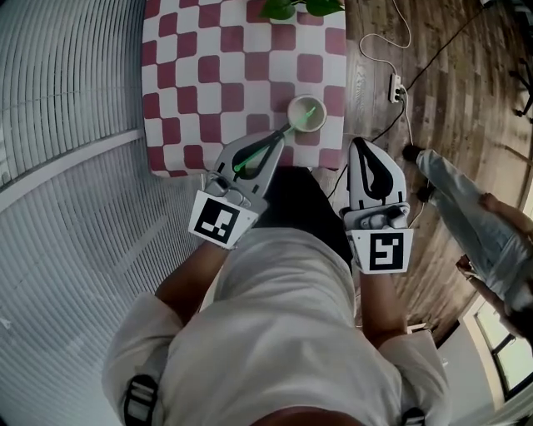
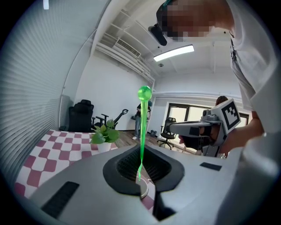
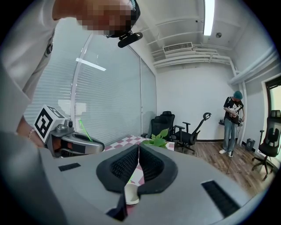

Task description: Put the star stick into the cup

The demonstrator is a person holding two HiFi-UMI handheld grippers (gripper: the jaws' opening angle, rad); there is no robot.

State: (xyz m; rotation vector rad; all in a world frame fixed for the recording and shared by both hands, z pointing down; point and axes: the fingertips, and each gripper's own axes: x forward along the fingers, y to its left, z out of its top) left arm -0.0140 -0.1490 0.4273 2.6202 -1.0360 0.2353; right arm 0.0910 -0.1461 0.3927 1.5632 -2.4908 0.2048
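1. Two grippers are in view, one in each of the person's hands, side by side at the near edge of the bench (image 1: 208,75). Each carries one marker cube at its rear.
2. The left gripper (image 1: 277,140) is clamped tight on the one star stick (image 1: 268,148). It pinches the thin green shaft near its lower end.
3. In the left gripper view the stick rises from between the closed jaws, tilted slightly, and ends in a rounded green head high above them.
4. In the head view the stick's far end lies over the mouth of the cup (image 1: 291,116). Whether it is inside the cup or only above it cannot be told.
5. The right gripper (image 1: 360,145) has its jaws pressed together with nothing between them. It hangs just off the bench's right edge, near the near right corner.
6. There is one cup, pale and upright, on the bench close to the right edge and nearer the near edge than the far one. Both gripper views show it just below the jaws.
7. One red and white chequered cloth covers the bench.
8. One potted plant (image 1: 301,7) stands at the bench's far edge, in its right half, well apart from the cup.
9. One other person (image 1: 466,208) stands on the wooden floor (image 1: 450,100) to the right of the bench.
10. One power strip (image 1: 396,86) lies on the floor near the bench's right edge, with cables trailing from it.
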